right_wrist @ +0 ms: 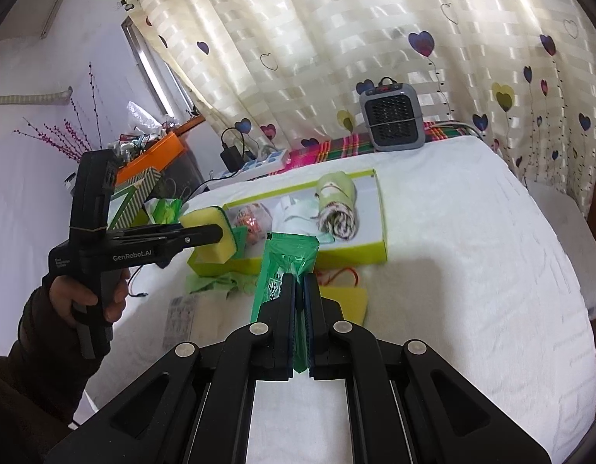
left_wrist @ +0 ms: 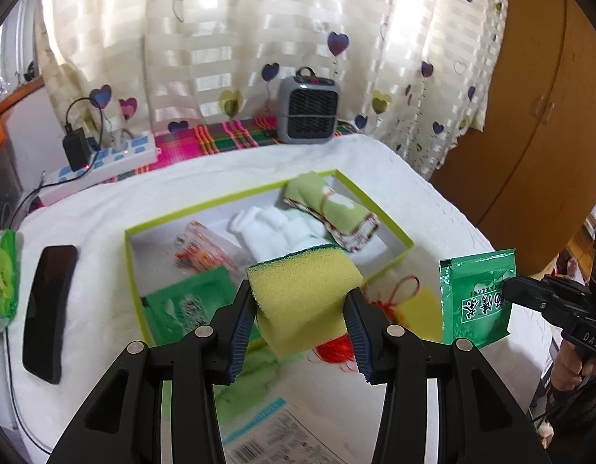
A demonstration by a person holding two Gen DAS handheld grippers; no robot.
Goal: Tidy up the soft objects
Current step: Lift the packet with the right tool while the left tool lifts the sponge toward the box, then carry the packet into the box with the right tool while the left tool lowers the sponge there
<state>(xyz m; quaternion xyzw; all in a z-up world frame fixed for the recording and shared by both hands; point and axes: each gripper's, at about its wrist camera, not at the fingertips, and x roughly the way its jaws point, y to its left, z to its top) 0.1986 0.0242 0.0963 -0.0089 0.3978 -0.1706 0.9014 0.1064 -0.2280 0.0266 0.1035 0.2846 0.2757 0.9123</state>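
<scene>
Left wrist view, left hand-held gripper (left_wrist: 301,311) clamping sponge (left_wrist: 303,290) above box rim (left_wrist: 375,201), right hand-held gripper (right_wrist: 299,290) pinching green sachet (right_wrist: 286,266).

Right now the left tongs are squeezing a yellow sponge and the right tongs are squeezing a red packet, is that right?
Almost. The left tongs do squeeze the yellow sponge. But the packet in the right tongs is green, not red. The right wrist view shows it pinched between the shut tongs, and the left wrist view shows its green front too.
</scene>
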